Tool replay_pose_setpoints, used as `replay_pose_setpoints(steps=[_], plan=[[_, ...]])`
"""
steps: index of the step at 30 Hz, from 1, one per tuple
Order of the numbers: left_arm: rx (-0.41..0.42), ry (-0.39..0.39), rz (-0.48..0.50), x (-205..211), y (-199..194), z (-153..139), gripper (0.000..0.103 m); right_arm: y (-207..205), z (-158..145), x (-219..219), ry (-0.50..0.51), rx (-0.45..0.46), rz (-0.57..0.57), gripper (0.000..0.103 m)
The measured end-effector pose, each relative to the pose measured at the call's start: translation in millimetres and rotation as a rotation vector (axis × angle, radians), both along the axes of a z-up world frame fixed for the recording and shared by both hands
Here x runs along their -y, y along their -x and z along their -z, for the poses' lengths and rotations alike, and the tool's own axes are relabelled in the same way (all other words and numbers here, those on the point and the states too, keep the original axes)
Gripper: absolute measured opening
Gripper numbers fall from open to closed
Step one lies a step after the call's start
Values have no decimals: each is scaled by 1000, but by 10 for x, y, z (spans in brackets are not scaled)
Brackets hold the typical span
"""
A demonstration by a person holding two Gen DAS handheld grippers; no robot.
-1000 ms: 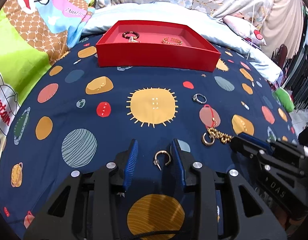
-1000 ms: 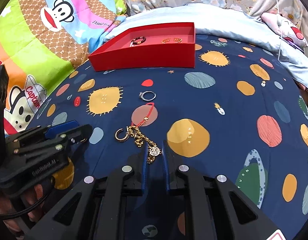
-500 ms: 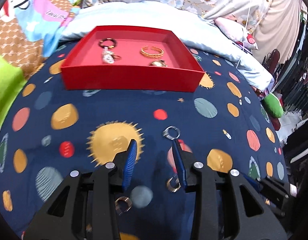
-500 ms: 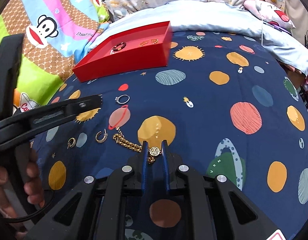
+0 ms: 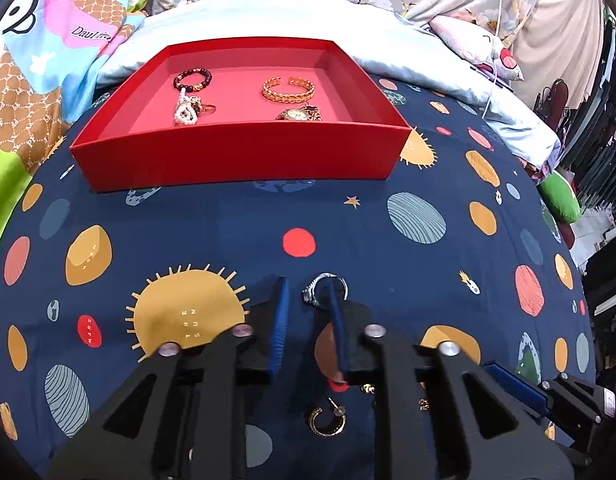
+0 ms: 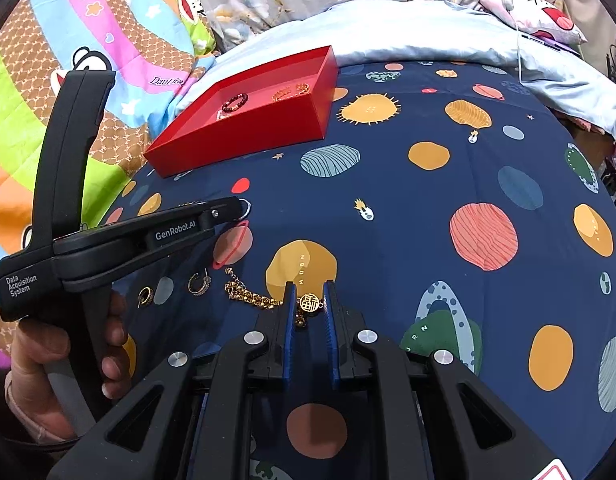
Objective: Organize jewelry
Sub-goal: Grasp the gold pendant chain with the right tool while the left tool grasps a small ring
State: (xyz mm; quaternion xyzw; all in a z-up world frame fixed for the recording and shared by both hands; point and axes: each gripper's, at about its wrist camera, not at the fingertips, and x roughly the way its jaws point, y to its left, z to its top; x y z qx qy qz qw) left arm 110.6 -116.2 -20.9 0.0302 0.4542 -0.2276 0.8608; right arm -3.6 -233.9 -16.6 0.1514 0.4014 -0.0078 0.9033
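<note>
Planet bedspread (image 5: 212,216) — left hand-held gripper (image 5: 306,292) closing at silver ring (image 5: 321,286).

Your left gripper (image 5: 306,292) tilts down toward the bed, and its jaws have just been closing; the silver ring (image 5: 325,290) sits at the tip of one finger rather than squarely between the pads. Your left hand (image 6: 64,364) wraps its handle. Your right gripper (image 6: 309,300) also angles downward, its narrow jaws pinching the gold chain's round charm (image 6: 310,302).
</note>
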Motion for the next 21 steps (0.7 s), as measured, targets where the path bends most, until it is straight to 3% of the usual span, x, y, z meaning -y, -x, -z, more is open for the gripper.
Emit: replay_pose_setpoints(steps=[2,10,21], plan=[[-1,6,-2,-7,-13,6,7,-5,8,6,-3,-1,1,13],[3,22,6,-37,10,-25,6,-12,-13,31,-16,8,4,13],[44,72,-30,-338,49,-377,6,-16,-304,-10,12,80,-11,13]])
